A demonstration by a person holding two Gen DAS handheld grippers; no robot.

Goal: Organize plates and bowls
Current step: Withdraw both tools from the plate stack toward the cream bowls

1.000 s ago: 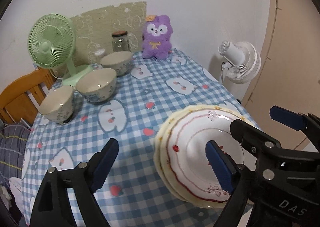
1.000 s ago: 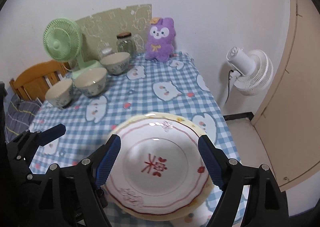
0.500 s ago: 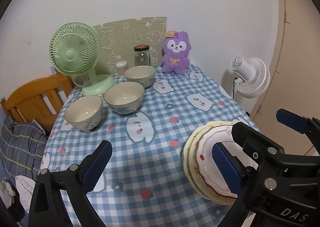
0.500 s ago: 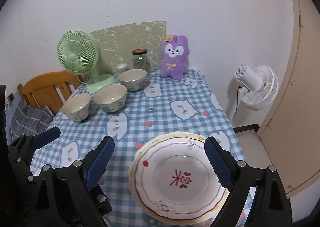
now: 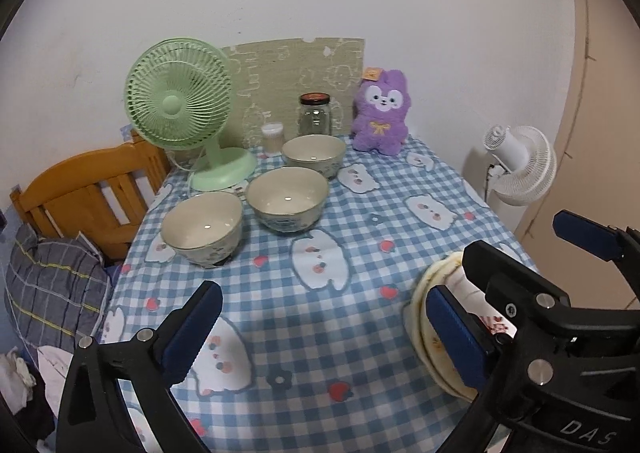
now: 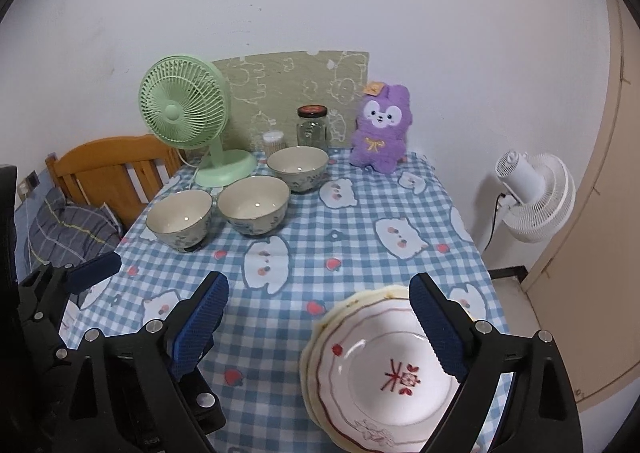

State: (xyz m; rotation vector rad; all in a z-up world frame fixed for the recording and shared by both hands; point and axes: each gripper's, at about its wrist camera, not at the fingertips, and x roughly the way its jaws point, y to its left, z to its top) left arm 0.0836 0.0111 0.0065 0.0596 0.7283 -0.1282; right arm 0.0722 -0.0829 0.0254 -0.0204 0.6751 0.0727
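A stack of white plates (image 6: 384, 377) with red trim lies at the near right of the checked table; in the left wrist view the stack (image 5: 430, 337) is partly hidden behind the right gripper. Three cream bowls stand apart at the far left: one (image 6: 179, 218) (image 5: 202, 227), a middle one (image 6: 253, 204) (image 5: 287, 199), and a far one (image 6: 298, 167) (image 5: 313, 153). My left gripper (image 5: 320, 337) is open and empty above the tablecloth. My right gripper (image 6: 320, 329) is open and empty, its right finger above the plates.
A green desk fan (image 5: 184, 125), a glass jar (image 5: 315, 115), a small container (image 5: 272, 138) and a purple plush toy (image 5: 382, 117) stand along the back wall. A wooden chair (image 5: 88, 193) is at the left. A white floor fan (image 5: 516, 165) stands right of the table.
Both grippers have pulled back and up from the table. The plates now sit lower and nearer the right edge of each view. Both stay open.
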